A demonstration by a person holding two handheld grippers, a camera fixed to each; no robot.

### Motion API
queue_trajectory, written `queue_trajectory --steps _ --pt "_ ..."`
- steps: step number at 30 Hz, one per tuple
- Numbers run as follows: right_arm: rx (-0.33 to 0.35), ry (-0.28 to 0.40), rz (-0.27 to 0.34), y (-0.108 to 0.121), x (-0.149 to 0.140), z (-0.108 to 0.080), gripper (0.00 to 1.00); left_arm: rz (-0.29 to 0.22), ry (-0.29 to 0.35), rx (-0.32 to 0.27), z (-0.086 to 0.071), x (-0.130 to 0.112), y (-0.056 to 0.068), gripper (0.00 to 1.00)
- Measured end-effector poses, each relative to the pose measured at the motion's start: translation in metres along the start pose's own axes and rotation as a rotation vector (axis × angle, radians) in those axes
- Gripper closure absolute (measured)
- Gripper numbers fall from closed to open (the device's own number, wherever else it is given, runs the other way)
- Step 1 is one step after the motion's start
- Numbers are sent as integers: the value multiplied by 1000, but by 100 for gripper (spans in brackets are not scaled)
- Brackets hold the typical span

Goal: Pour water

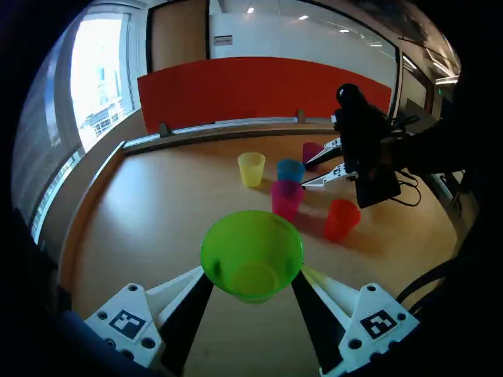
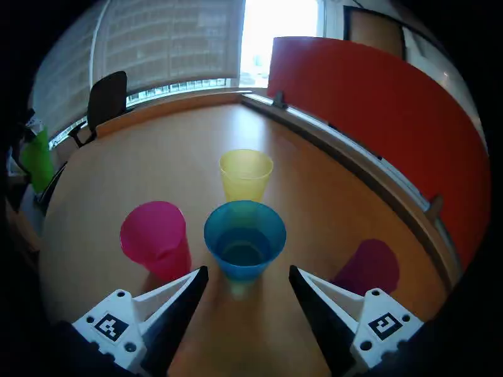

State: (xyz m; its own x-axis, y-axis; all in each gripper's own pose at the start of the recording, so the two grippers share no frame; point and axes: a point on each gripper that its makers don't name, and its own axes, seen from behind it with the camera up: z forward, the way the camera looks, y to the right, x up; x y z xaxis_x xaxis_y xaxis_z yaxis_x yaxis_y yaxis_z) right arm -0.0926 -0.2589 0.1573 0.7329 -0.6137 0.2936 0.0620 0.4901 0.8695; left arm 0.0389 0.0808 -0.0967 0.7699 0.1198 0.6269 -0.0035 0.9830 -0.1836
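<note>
My left gripper (image 1: 251, 276) is shut on a translucent green cup (image 1: 251, 254), held upright above the wooden table (image 1: 157, 213). Farther off stand a yellow cup (image 1: 251, 168), a blue cup (image 1: 290, 169), a pink cup (image 1: 287, 198), a red cup (image 1: 341, 219) and a purple cup (image 1: 311, 152). The right gripper (image 1: 309, 174), held by a hand, points at the blue cup. In the right gripper view the right gripper (image 2: 247, 273) is open, with the blue cup (image 2: 245, 239) upright just ahead between its fingertips, untouched. I cannot tell whether any cup holds water.
Around the blue cup stand the yellow cup (image 2: 246, 174) behind, the pink cup (image 2: 156, 239) to the left and the purple cup (image 2: 371, 267) to the right. A red partition (image 2: 377, 100) lines the table's far edge. A black chair (image 2: 107, 97) stands by the window.
</note>
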Motion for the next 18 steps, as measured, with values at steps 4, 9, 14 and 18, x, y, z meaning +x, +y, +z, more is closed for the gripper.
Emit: queue_trajectory --steps 4,9,14,18 --pt "9 1 -3 0 4 8 0 -5 -7 5 0 -2 -1 19" --pt "15 9 -6 -1 9 15 0 -9 -11 8 1 -3 -2 19" --pt "20 23 -8 -2 15 20 0 -16 -11 7 2 -2 -1 19" --pt "21 30 -3 -1 17 23 1 -19 -12 8 2 -2 0 19"
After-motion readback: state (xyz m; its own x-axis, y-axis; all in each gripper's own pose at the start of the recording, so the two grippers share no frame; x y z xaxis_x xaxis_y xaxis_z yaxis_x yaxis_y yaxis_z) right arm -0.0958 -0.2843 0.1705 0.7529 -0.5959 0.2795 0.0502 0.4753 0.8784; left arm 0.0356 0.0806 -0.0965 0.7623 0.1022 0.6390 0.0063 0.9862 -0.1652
